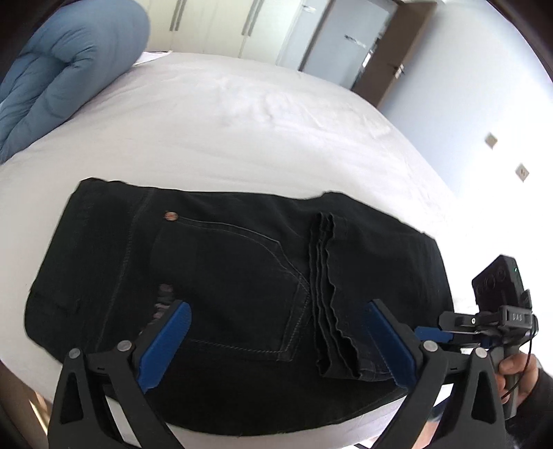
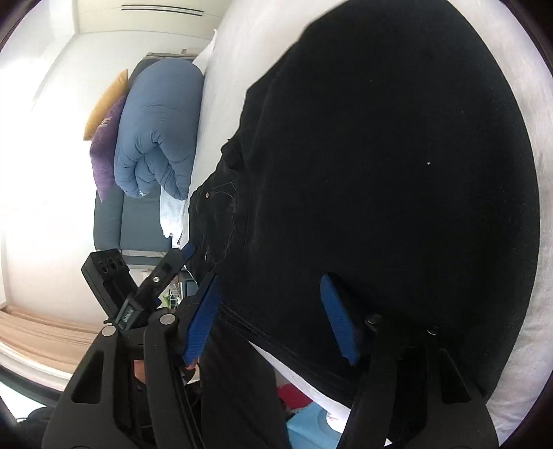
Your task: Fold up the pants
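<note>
Black jeans [image 1: 224, 276] lie folded into a flat rectangle on the white bed [image 1: 242, 121], with a back pocket up and the leg hems [image 1: 328, 293] laid across it. My left gripper [image 1: 276, 331] hovers over the near edge of the jeans. It is open wide, with nothing between its blue pads [image 1: 169, 342]. In the right wrist view the jeans [image 2: 380, 172] fill most of the picture. My right gripper [image 2: 268, 279] is open at their edge, and the fold edge runs between its jaws. A hand holds that gripper [image 1: 501, 311] at the right end of the jeans.
A rolled blue duvet [image 1: 62, 76] lies at the far left of the bed, also seen as the duvet [image 2: 159, 131] beside purple and yellow cushions [image 2: 103, 145]. Wardrobe doors [image 1: 214, 24] and a room door [image 1: 390, 51] stand beyond the bed. The bed's near edge is just below the jeans.
</note>
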Motion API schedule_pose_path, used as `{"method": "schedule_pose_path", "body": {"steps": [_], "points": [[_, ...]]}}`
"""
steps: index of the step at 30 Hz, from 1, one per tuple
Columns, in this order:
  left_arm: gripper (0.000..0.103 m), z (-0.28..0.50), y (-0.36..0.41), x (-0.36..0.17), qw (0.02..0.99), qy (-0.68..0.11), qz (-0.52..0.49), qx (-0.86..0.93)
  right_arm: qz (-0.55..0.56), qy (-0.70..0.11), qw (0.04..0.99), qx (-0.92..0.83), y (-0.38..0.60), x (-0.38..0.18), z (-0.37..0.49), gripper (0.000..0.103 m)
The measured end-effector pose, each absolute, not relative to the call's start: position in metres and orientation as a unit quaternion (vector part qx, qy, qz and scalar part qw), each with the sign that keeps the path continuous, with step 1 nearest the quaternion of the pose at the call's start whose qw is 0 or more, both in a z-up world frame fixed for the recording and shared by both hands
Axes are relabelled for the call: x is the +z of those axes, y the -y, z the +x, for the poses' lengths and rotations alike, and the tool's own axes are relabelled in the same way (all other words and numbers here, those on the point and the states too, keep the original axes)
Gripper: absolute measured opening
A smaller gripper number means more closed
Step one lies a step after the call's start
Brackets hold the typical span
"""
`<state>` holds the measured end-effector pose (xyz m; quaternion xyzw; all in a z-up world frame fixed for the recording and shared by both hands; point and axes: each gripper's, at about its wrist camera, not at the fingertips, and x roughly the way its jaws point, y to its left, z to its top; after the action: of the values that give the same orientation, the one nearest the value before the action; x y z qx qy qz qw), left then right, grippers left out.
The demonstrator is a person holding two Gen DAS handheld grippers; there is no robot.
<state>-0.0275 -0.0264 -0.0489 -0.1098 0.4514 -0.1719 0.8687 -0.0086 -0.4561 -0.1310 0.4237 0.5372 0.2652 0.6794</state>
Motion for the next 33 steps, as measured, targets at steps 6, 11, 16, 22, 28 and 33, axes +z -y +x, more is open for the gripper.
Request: {"method": "schedule_pose_path", "body": {"steps": [6, 11, 16, 22, 28, 33], "points": [[0.103, -0.033, -0.08, -0.038, 0.865, -0.404, -0.277, -0.112, 0.47, -0.463, 0.671, 0.339, 0.433, -0.087, -0.004, 0.085], [0.103, -0.038, -0.141, -0.062, 0.84, -0.396, -0.366, -0.064, 0.509, -0.429, 0.669, 0.33, 0.421, -0.082, 0.007, 0.094], [0.1, -0.038, -0.175, -0.095, 0.792, -0.386, -0.469, -0.063, 0.517, -0.429, 0.665, 0.326, 0.408, -0.083, 0.009, 0.094], [0.09, -0.03, -0.172, -0.13, 0.739, -0.355, -0.564, -0.099, 0.53, -0.424, 0.658, 0.326, 0.405, -0.086, 0.01, 0.094], [0.087, -0.021, -0.179, -0.144, 0.713, -0.329, -0.611, -0.102, 0.536, -0.414, 0.655, 0.335, 0.4, -0.084, 0.017, 0.094], [0.063, -0.007, -0.177, -0.15, 0.699, -0.318, -0.63, -0.114, 0.53, -0.425, 0.647, 0.346, 0.382, -0.088, 0.034, 0.093]]}}
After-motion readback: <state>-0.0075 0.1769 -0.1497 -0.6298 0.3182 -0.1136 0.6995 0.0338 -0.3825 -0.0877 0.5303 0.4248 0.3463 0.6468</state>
